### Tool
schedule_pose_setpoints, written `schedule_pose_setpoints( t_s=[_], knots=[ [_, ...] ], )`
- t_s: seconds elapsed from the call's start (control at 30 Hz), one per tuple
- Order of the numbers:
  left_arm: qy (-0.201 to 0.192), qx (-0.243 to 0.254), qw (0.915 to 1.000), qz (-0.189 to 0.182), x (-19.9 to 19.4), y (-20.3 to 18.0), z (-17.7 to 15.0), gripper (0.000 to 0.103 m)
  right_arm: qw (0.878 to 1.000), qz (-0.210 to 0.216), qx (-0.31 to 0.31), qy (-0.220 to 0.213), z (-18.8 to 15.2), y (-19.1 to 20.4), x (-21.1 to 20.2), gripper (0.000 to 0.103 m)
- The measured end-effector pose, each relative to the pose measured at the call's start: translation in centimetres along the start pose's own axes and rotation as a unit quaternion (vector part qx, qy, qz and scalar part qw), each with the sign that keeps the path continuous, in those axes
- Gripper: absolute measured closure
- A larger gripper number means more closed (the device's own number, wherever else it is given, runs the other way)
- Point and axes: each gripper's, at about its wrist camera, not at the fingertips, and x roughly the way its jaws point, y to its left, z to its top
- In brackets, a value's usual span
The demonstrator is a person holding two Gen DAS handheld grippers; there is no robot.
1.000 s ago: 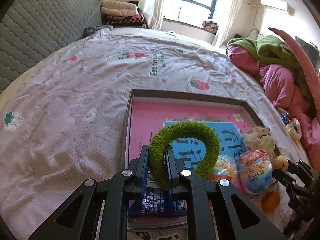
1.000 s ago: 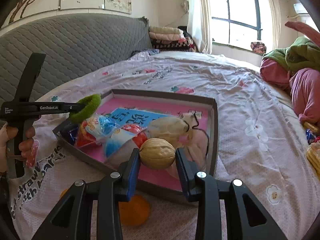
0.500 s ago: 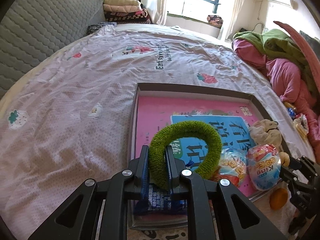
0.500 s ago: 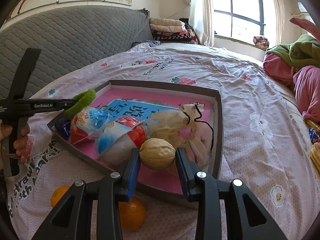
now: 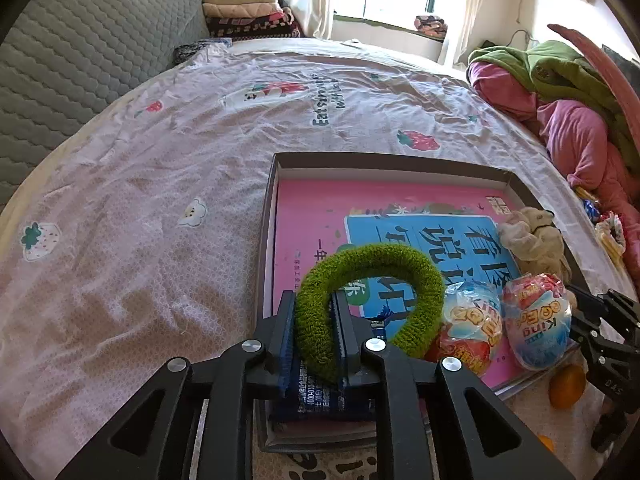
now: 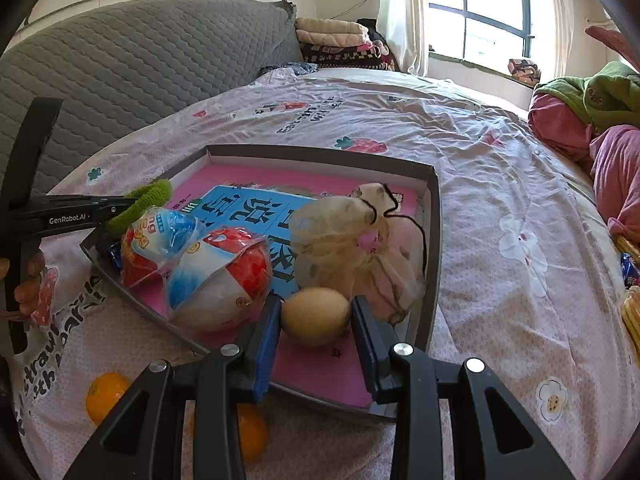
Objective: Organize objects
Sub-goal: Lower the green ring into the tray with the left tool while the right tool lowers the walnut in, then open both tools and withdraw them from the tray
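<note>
A fuzzy green ring point(image 5: 400, 264) stands pinched in my left gripper point(image 5: 314, 308) above the near left corner of the grey tray point(image 5: 392, 160). Its jaws are just starting to open, and the pads still press on the ring. My right gripper point(image 6: 316, 312) is shut on a tan walnut-like ball point(image 6: 316, 320) just above the tray's point(image 6: 320, 152) near right corner. Two wrapped toy eggs point(image 6: 160, 240) point(image 6: 224, 276), a beige pouch point(image 6: 344, 236) and a blue packet point(image 5: 320, 400) lie on the tray's pink book.
Two oranges point(image 6: 106, 396) point(image 6: 250, 432) lie on the bedsheet in front of the tray. A person's hand point(image 6: 28, 280) holds the left gripper's handle. A grey quilted headboard point(image 6: 140, 48) stands at the left, and piled pink and green bedding point(image 5: 560, 92) at the right.
The right gripper has sunk with the ball towards the tray's near corner, and a second orange has come into view. The left gripper keeps its place with the ring.
</note>
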Motion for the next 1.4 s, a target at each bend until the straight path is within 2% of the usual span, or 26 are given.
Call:
schedule_pose_setpoints(
  t_s=[0.5, 0.63, 1.07, 1.13, 1.4],
  knots=[
    [0.000, -0.008, 0.9999, -0.011, -0.5, 0.2, -0.2, 0.078, 1.000, 0.000, 0.016, -0.009, -0.1, -0.5, -0.8, 0.067],
    [-0.009, -0.013, 0.9997, -0.019, -0.9, 0.3, -0.1, 0.063, 0.999, -0.003, 0.029, -0.014, -0.1, -0.9, -1.3, 0.067],
    [-0.014, -0.010, 0.9993, -0.035, -1.4, -0.1, 0.0, 0.061, 0.999, -0.006, 0.033, -0.021, -0.3, -0.9, -1.7, 0.066],
    [-0.017, -0.011, 0.9992, -0.035, -1.5, -0.1, 0.1, 0.054, 0.999, -0.008, 0.034, -0.024, -0.2, -0.9, -1.8, 0.066],
    [-0.027, -0.012, 0.9988, -0.039, -2.7, -0.1, 0.5, 0.048, 0.999, -0.008, 0.029, -0.041, -0.2, -0.5, -2.7, 0.059]
  ],
)
